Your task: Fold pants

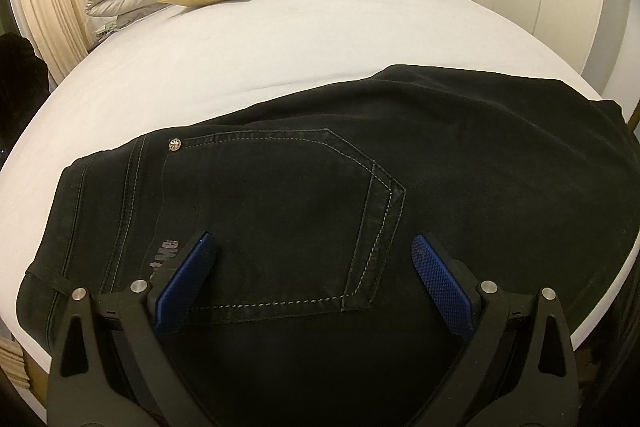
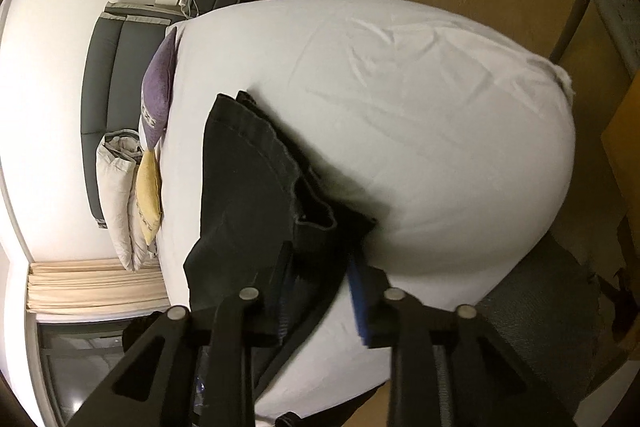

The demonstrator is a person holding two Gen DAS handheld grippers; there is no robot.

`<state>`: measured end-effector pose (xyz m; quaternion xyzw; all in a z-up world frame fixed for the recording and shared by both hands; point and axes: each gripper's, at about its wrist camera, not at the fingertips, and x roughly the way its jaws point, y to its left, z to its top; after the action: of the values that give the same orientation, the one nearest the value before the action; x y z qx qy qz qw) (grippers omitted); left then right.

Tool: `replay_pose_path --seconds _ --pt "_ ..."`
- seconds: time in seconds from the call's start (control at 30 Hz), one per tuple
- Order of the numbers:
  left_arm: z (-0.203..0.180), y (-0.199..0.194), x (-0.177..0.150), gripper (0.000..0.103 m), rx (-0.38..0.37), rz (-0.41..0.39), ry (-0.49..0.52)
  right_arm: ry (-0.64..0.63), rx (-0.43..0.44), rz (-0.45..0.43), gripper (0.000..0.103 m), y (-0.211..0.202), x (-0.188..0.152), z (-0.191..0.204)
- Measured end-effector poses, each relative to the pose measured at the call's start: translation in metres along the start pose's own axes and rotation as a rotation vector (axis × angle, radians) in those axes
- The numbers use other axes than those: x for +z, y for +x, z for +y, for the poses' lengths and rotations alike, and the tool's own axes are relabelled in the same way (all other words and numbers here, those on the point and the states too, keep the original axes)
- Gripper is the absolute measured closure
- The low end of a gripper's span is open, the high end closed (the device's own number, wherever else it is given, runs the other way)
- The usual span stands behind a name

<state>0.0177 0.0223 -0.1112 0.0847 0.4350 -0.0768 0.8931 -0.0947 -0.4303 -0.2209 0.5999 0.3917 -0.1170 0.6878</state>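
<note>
The black pants (image 1: 304, 187) lie along the near edge of the bed (image 1: 224, 67), back pocket (image 1: 280, 215) up; the left hand-held gripper (image 1: 314, 259) hovers over that pocket with jaws spread wide, holding nothing; the right hand-held gripper (image 2: 320, 275) has dark cloth of the leg end between its fingers, though whether it is pinched tight I cannot tell. To fold well, the left should probably pin the seat flat while the right carries the legs over squarely; hems meeting the waistband.
</note>
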Motion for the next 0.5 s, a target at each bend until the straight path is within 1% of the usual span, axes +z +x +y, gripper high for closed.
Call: replay_pose_path --seconds 0.1,0.23,0.33,0.37,0.4,0.47,0.5 --pt "0.001 0.000 0.000 0.002 0.002 0.001 0.001 -0.002 0.000 -0.011 0.080 -0.007 0.000 -0.001" --pt "0.001 0.000 0.000 0.002 0.003 0.002 0.002 -0.016 -0.030 -0.054 0.080 -0.015 0.004 0.005" --pt "0.001 0.000 0.000 0.002 0.005 0.002 0.004 -0.011 -0.024 -0.045 0.080 -0.013 0.007 0.004" --pt "0.001 0.000 0.001 0.002 0.006 0.002 0.004 -0.019 -0.025 -0.046 0.082 -0.014 0.008 0.004" --pt "0.002 0.001 0.001 0.002 0.006 0.003 0.004 -0.035 -0.025 -0.044 0.090 -0.013 0.008 0.006" --pt "0.002 0.001 0.001 0.002 0.005 0.003 0.005 -0.055 -0.032 -0.043 0.097 -0.011 0.008 0.008" --pt "0.001 0.001 0.001 0.002 0.005 0.003 0.005 -0.067 -0.038 -0.049 0.097 -0.013 0.007 0.009"
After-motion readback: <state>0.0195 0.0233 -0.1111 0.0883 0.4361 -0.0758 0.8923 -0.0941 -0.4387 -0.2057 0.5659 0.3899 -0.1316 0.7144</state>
